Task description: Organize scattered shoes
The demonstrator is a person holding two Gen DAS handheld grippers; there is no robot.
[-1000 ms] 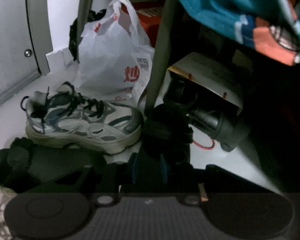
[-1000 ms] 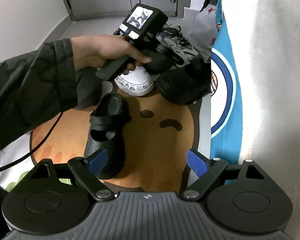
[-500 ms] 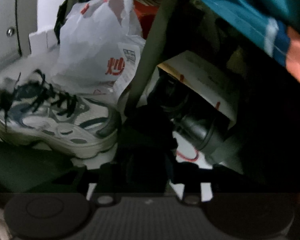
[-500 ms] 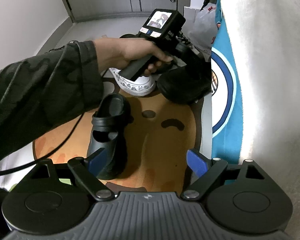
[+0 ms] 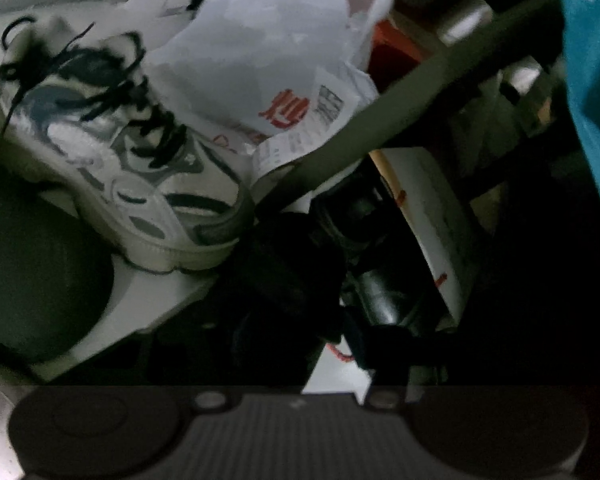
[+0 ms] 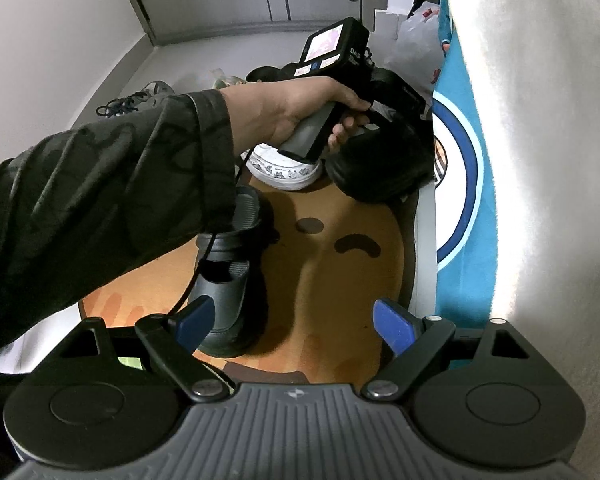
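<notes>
Your left hand (image 6: 300,112) reached over the mat (image 6: 340,280), its left gripper (image 5: 284,280) angled down in shadow; I could not tell its state. Your right gripper (image 6: 292,320) stood open above a black clog (image 6: 232,288) upright on the mat.

1. Our left hand (image 6: 296,108), in a dark sleeve (image 6: 112,196), grips the left gripper's handle.
2. Our left gripper (image 5: 284,344) points down, too dark to read.
3. Our right gripper (image 6: 294,320) is wide apart and holds nothing.
</notes>
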